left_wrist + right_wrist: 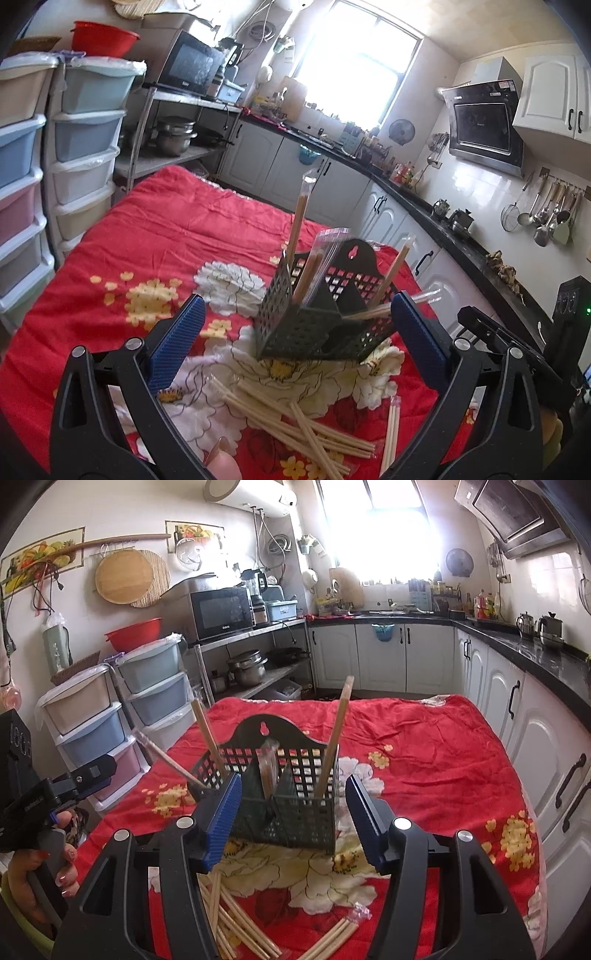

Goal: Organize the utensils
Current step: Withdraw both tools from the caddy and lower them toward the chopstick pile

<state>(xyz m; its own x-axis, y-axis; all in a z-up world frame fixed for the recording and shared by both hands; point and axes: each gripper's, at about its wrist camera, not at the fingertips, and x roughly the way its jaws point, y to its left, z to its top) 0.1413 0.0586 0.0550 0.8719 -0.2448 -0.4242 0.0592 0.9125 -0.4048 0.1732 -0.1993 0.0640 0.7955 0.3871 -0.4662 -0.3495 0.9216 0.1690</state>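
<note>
**A:** Two grippers are in view, yes? How do they stand?

**B:** Yes. The left gripper (pixel 297 332) has its blue pads (pixel 181 339) spread wide, and nothing is pressed between them. The right gripper (pixel 291 812) is also apart, somewhat less wide, and it holds nothing. In the right wrist view I see also the person's hand (pixel 40 867) on the handle of the left gripper, at the left edge.

**A:** And where is the utensil basket?

**B:** The black basket (pixel 291 805) with holes stands upright on the red flowered cloth (pixel 424 757) of the table. In both views it is just ahead of the pads, framed between them, but I cannot tell if any pad touches it. It has inside walls that make compartments, and a tall back plate with a hanging hole.

**A:** Are chopsticks inside already?

**B:** Several wrapped chopstick pairs (pixel 334 738) stand tilted in it: one at the right side, one at the left (pixel 208 738), and a blurred packet in the middle compartment (pixel 269 768). One more (pixel 162 755) leans out over the left edge of the basket.

**A:** And on the table?

**B:** A loose heap of chopsticks (pixel 295 421) lies on the cloth close before the grippers, crossing each other. Another wrapped pair (pixel 391 432) lies a little to the right, apart from the heap.
</note>
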